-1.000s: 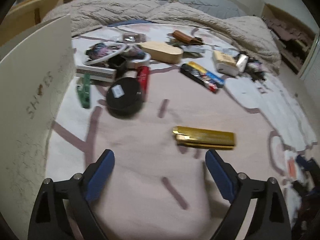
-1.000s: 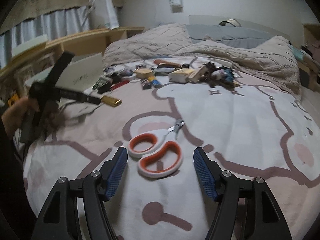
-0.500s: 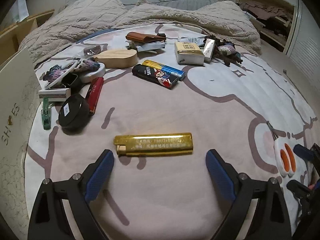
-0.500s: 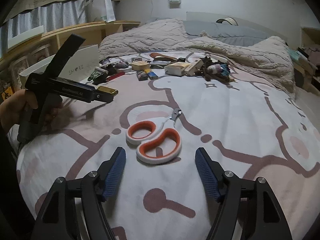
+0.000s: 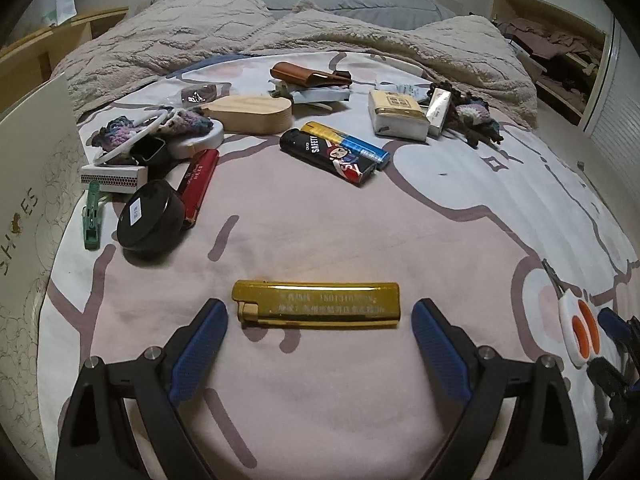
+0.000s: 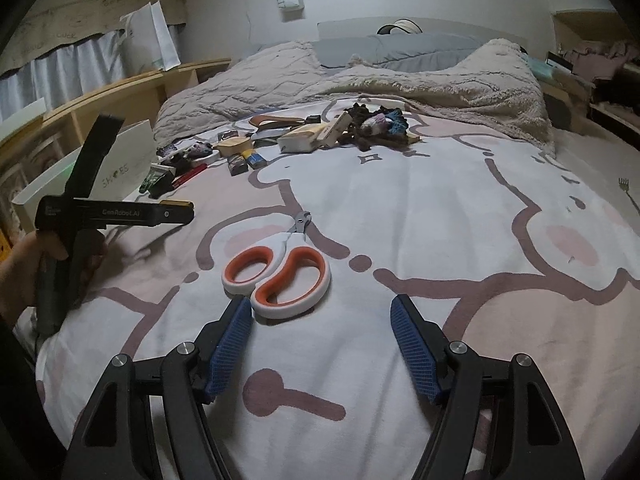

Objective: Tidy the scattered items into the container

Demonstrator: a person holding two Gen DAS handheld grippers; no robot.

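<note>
The left tool [image 5: 319,314] is seen with its two blue-padded fingers [image 5: 199,350] spread wide, and nothing is gripped by them: the flat gold-coloured metal lighter [image 5: 316,305] lies crosswise on the pink-and-white patterned bed cover [image 5: 440,220], just beyond the fingertips and in line with the gap between them, with a sliver of cover visible at either end, so no contact is made. The right tool [image 6: 321,318] is likewise released; its jaws have just been opening a little further, and nothing is clamped. The white scissors with orange-lined handles [image 6: 278,276] rest flat on the cover, closer to the left finger of that tool, whose tip lies just beside the nearer handle loop; whether the pad touches the handle cannot be told. From the right wrist view, the left tool is seen held in a hand [image 6: 24,276] at the left edge of the bed. The white cardboard shoebox [image 5: 28,208] stands at the left edge of the bed, beside a cluster of scattered items: a round black tin [image 5: 151,216], a red lighter [image 5: 199,184], a green clip [image 5: 93,216], a black printed lighter [image 5: 328,156] and a cream-coloured carton [image 5: 396,114]. All of these lie on the cover, outside the box.
</note>
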